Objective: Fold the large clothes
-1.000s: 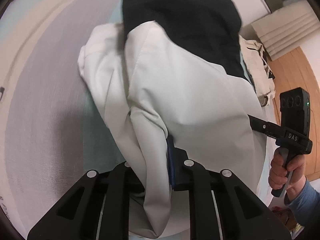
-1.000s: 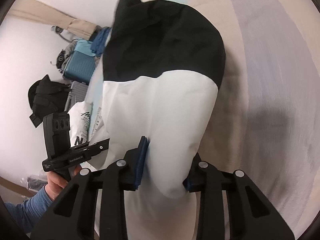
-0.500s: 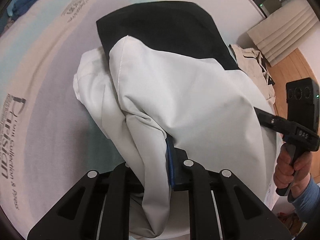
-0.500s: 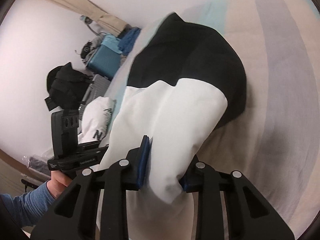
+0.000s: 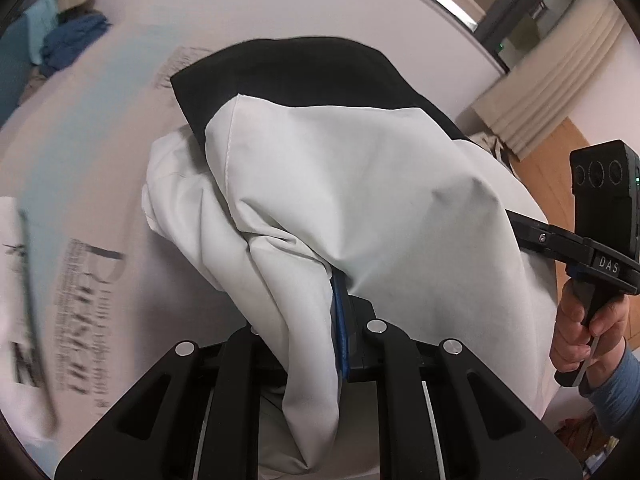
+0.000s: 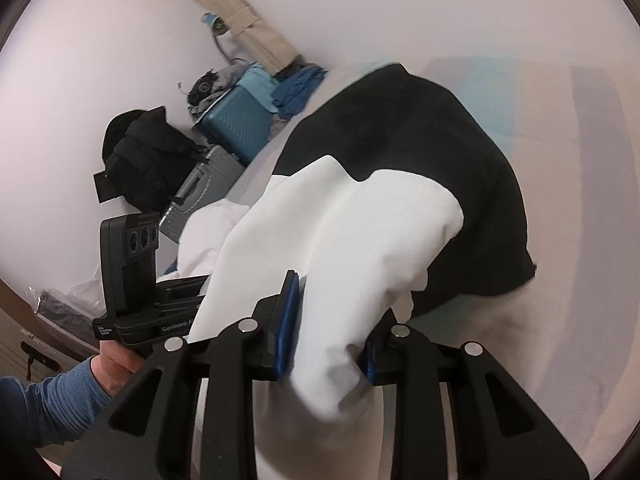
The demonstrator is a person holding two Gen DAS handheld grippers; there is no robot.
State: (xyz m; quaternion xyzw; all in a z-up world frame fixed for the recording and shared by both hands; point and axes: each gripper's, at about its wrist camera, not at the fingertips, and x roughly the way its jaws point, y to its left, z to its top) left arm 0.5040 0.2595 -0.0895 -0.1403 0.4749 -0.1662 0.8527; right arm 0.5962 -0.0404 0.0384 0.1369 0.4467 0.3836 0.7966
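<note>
Where both wrist views meet, we record one large white and black fabric garment, its white end gathered up off the pale printed bed cover and its black end resting on that cover farther out. Left gripper: we note its blue-padded jaws pinching a thick fold of the white cloth, which bunches between them and hangs down past the black fingers. Right gripper: we note its jaws likewise clamped on a wad of the white cloth, blue pads pressing either side. Seen from the left wrist, we list the person's right hand on the other tool's handle, with a blue sleeve below. Along the wall in the right wrist view we catalogue a teal hard-shell suitcase, a black bag and a heap of blue clothes.
</note>
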